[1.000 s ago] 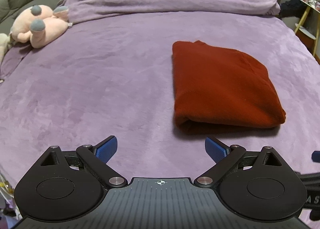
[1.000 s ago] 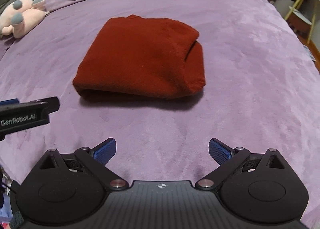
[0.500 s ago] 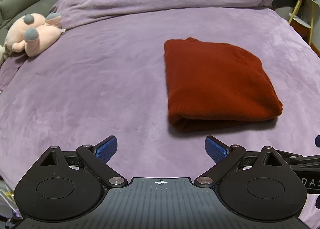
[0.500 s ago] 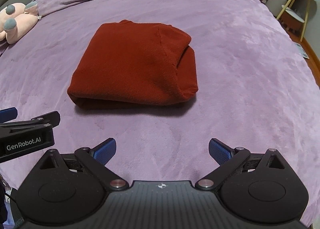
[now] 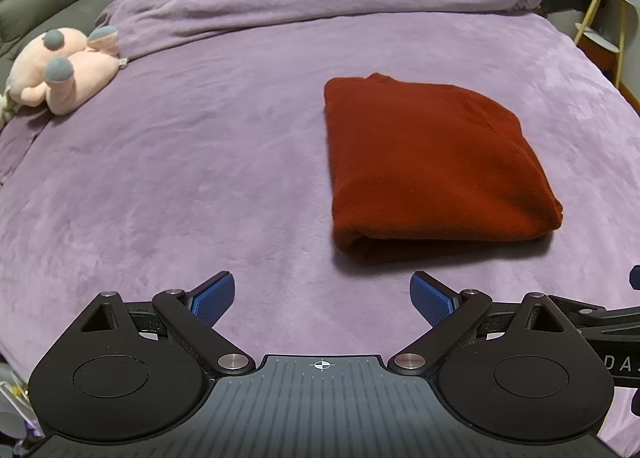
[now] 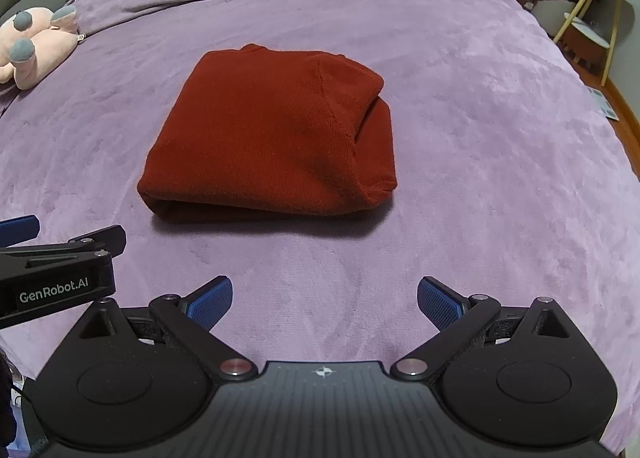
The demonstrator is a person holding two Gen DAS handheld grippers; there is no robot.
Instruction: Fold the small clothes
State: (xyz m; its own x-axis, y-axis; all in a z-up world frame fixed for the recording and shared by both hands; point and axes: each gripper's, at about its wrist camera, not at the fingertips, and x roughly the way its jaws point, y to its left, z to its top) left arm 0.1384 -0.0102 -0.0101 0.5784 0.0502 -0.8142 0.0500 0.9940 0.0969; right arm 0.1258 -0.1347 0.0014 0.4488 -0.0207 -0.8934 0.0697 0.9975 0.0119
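Red knit garment (image 6: 272, 138), folded into a compact rectangle, lying flat on the purple bedspread (image 6: 480, 118). Left gripper (image 5: 322, 298) and right gripper (image 6: 324, 300), fingers spread and empty, hover near its front edge. Folding appears complete; nothing evidently remains. Pink plush toy (image 5: 60, 70) well apart.

A: What is the left gripper (image 5: 322, 296) looking like?
B: It is showing black arms, blue pads (image 5: 212, 297) and silver screws.
A: And the right gripper (image 6: 325, 300)?
B: Just the same.
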